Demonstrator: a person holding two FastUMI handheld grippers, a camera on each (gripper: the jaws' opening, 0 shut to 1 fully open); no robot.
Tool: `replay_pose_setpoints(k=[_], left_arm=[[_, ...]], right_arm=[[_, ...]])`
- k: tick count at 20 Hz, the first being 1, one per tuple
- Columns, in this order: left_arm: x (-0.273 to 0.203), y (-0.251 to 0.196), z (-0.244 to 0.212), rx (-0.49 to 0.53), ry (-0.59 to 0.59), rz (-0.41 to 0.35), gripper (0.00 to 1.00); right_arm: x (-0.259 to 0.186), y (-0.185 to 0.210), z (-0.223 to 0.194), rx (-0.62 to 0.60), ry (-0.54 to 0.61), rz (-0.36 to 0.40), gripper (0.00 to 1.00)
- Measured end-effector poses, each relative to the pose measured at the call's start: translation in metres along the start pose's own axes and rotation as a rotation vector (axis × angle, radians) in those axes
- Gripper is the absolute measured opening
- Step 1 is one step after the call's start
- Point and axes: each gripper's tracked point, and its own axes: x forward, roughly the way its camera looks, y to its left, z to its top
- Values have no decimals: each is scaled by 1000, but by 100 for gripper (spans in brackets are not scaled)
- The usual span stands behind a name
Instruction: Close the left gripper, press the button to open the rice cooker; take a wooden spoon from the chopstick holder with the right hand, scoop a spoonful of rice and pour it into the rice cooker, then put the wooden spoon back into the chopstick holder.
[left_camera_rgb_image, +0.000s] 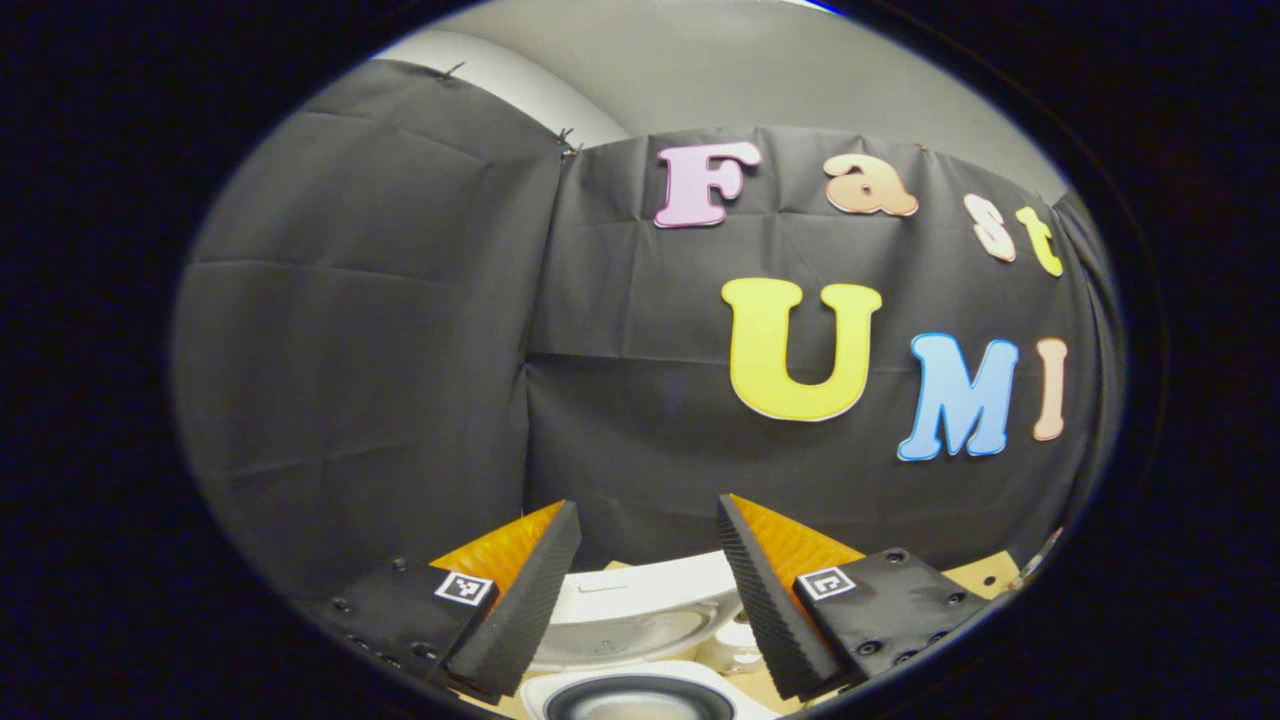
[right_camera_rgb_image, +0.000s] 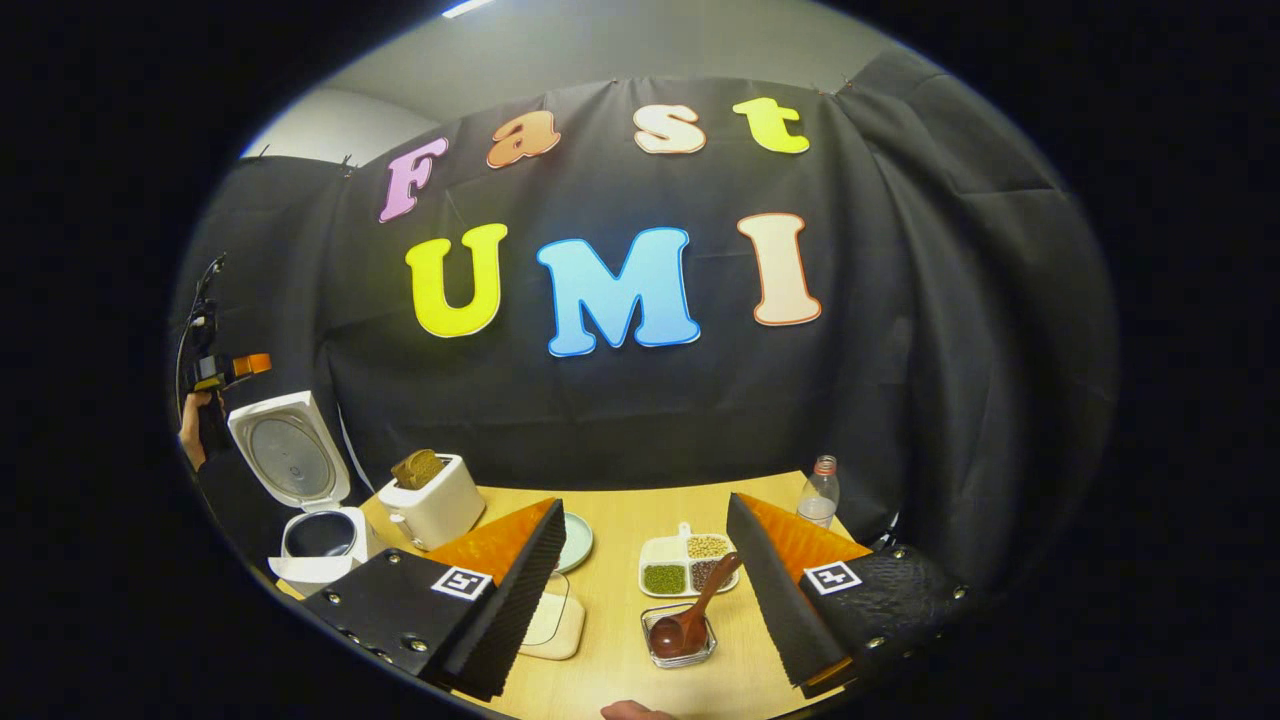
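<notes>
The white rice cooker (right_camera_rgb_image: 318, 540) stands at the table's left end with its lid (right_camera_rgb_image: 288, 458) swung up and the dark pot showing. My left gripper (left_camera_rgb_image: 648, 502) is open just above the cooker (left_camera_rgb_image: 640, 610), nothing between its fingers; in the right gripper view that gripper (right_camera_rgb_image: 228, 370) is held by a hand behind the raised lid. A brown wooden spoon (right_camera_rgb_image: 690, 620) leans in a clear square holder (right_camera_rgb_image: 678, 638) on the table. My right gripper (right_camera_rgb_image: 645, 500) is open above the table, and the spoon lies lower, between its fingers, untouched.
A white toaster (right_camera_rgb_image: 432, 505) with bread stands right of the cooker. A green plate (right_camera_rgb_image: 577, 542), a white divided dish (right_camera_rgb_image: 690, 565) of beans and grains, a plastic bottle (right_camera_rgb_image: 820, 495) and a pale flat pad (right_camera_rgb_image: 557, 622) lie on the wooden table (right_camera_rgb_image: 620, 520). A fingertip (right_camera_rgb_image: 630, 711) shows at the front edge.
</notes>
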Motion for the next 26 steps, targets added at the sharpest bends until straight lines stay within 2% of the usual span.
replay_pose_setpoints(k=[1,3,4,5,8,10,12,13,14,15,17,18,20,21,22,25,26], left_arm=[[9,3,-5,-12,12,6,99],[28,13,-11,-35,25,45,92],[39,15,-16,-37,36,59,95],[43,15,-20,-33,44,64,92],[52,15,-32,13,67,68,92],[56,19,-51,-20,125,90,95],[63,20,-52,21,106,124,99],[60,23,-53,47,111,139,92],[57,21,-53,39,112,146,95],[53,19,-53,36,120,149,92],[36,9,-54,42,94,147,99],[28,6,-55,53,75,148,95],[15,-1,-60,71,47,161,99],[9,-6,-63,67,36,166,95],[1,-8,-68,68,37,173,99],[-26,-15,-80,78,35,172,91],[-36,-17,-88,75,38,173,95]], right_arm=[[1,-1,0,0,2,-4,98],[4,-2,2,11,-1,-8,98],[5,-1,2,13,0,-5,98],[6,-1,2,10,1,-4,98],[11,-1,6,-6,-3,1,98],[14,-1,3,0,10,5,98],[17,2,1,18,21,15,98],[18,4,2,23,20,21,98],[19,5,2,22,19,22,98],[19,6,1,20,20,26,98],[19,8,1,22,21,36,98],[20,10,0,23,22,44,98],[21,11,-1,21,26,56,98],[21,11,-1,23,29,62,98],[21,12,-1,27,33,69,98],[17,13,1,25,29,85,98],[16,12,3,15,24,87,98]])
